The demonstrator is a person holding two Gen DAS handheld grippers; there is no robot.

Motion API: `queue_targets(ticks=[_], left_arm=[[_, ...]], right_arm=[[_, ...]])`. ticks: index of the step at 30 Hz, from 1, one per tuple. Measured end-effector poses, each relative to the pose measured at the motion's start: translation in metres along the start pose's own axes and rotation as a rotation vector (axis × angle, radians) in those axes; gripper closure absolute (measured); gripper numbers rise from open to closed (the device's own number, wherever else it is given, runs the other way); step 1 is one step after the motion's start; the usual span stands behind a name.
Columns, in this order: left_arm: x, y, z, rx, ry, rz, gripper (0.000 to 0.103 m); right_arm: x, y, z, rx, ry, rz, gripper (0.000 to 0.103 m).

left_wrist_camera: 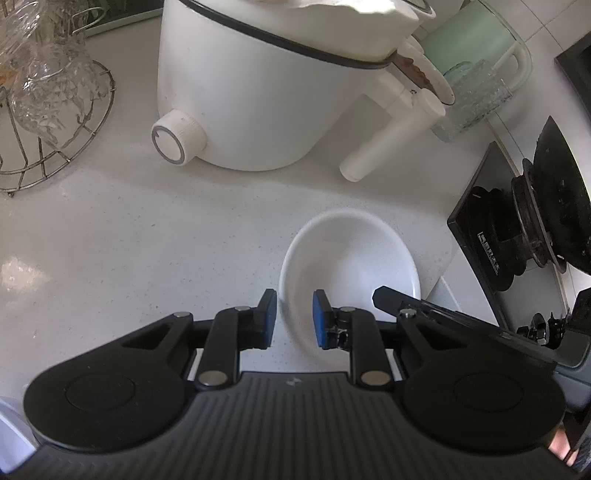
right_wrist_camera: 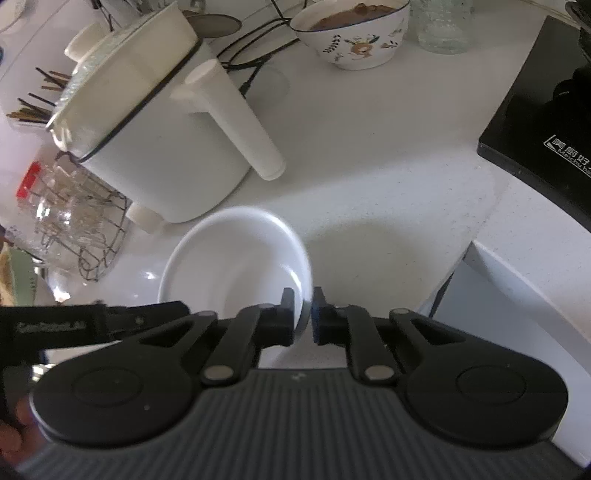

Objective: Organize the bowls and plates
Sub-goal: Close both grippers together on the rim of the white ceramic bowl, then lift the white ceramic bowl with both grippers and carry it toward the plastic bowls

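Note:
A plain white bowl sits on the white speckled counter, near its front edge. My left gripper straddles the bowl's left rim: the outer blue pad is by the rim and the inner one lies against the sloping inside wall, shut on it. My right gripper pinches the bowl's right rim, with only the thin wall between its pads. One of its black fingers shows at the bowl's near right rim in the left wrist view. In the right wrist view the left gripper's black body reaches the bowl from the left.
Behind the bowl stands a white electric pot with a long handle. A wire rack of glassware is at the left. At the right is a black cooktop. A flowered bowl of brown food stands at the back. The counter edge drops off at the near right.

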State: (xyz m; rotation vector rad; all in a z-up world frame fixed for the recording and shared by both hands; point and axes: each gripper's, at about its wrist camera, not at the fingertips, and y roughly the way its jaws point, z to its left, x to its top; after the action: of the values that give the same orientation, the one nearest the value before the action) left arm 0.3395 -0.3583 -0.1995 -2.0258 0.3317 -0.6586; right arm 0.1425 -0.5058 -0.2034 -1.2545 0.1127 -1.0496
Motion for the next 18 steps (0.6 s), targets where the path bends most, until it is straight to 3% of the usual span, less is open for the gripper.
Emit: queue_targets(ticks=[4, 8, 12, 18], left_arm=[[0.002, 0.006, -0.006, 0.066, 0.022, 0.017, 0.089], [0.0, 0.008, -0.005, 0.08, 0.019, 0.012, 0.096], [-0.002, 0.003, -0.008, 0.092, 0.039, -0.013, 0.097], [-0.004, -0.019, -0.005, 0.052, -0.001, -0.015, 0.097]], right_arm=[[0.0, -0.001, -0.002, 0.006, 0.011, 0.006, 0.095], [0.0, 0.0, -0.002, 0.015, 0.019, 0.01, 0.096], [0.001, -0.002, -0.001, 0.021, 0.016, 0.008, 0.096], [0.005, -0.016, 0.004, 0.034, 0.028, 0.006, 0.095]])
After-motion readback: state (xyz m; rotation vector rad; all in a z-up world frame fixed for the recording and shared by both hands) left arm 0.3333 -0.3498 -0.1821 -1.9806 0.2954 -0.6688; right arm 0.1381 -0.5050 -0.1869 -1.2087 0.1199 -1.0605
